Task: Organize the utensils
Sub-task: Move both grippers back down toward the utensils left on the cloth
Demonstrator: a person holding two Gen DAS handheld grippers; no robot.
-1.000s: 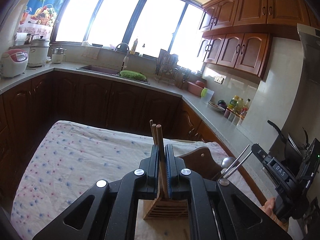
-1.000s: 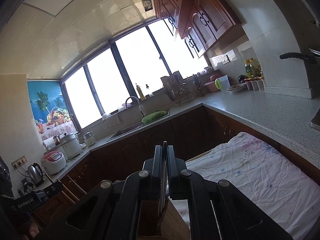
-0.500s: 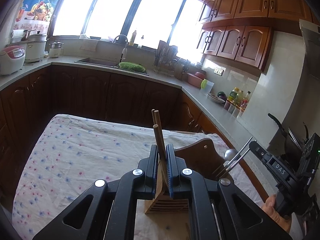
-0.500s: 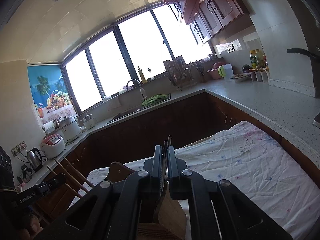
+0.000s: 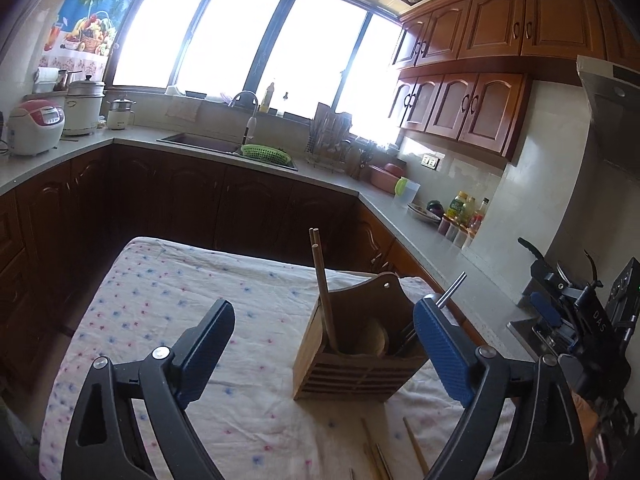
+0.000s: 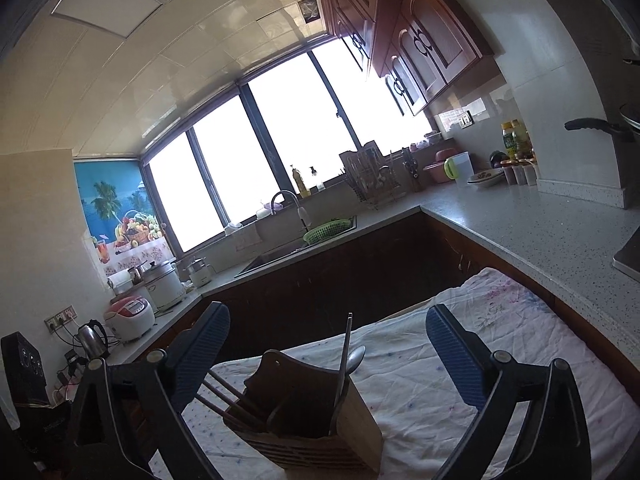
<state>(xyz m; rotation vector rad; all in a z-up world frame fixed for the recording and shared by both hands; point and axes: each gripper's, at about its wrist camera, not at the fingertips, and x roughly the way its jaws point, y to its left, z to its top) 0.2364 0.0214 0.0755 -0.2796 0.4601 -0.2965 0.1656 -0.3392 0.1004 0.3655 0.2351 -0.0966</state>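
Note:
A wooden utensil holder (image 5: 360, 364) stands on the flowered tablecloth (image 5: 168, 304). Wooden chopsticks (image 5: 322, 280) lean in its left slot, and metal handles (image 5: 452, 286) stick out on its right. My left gripper (image 5: 323, 306) hangs just short of the holder; its jaws are opening wide and neither pad touches anything. In the right wrist view the holder (image 6: 360, 412) carries a metal spoon and fork (image 6: 350, 354), with chopsticks (image 6: 224, 396) slanting left. My right gripper (image 6: 328, 312) is also opening, with nothing gripped. It shows at the right edge of the left wrist view (image 5: 540, 284).
Several loose chopsticks (image 5: 414, 444) lie on the cloth in front of the holder. Stone counters wrap around, with a sink (image 5: 200, 144), a green basket (image 5: 264, 153), rice cookers (image 5: 36, 126), bottles (image 5: 460, 210) and a pan handle (image 6: 592, 125).
Both grippers went from shut to wide open and drew back and up. The left let go of the chopsticks and the right of the metal utensil, which now stand in the holder.

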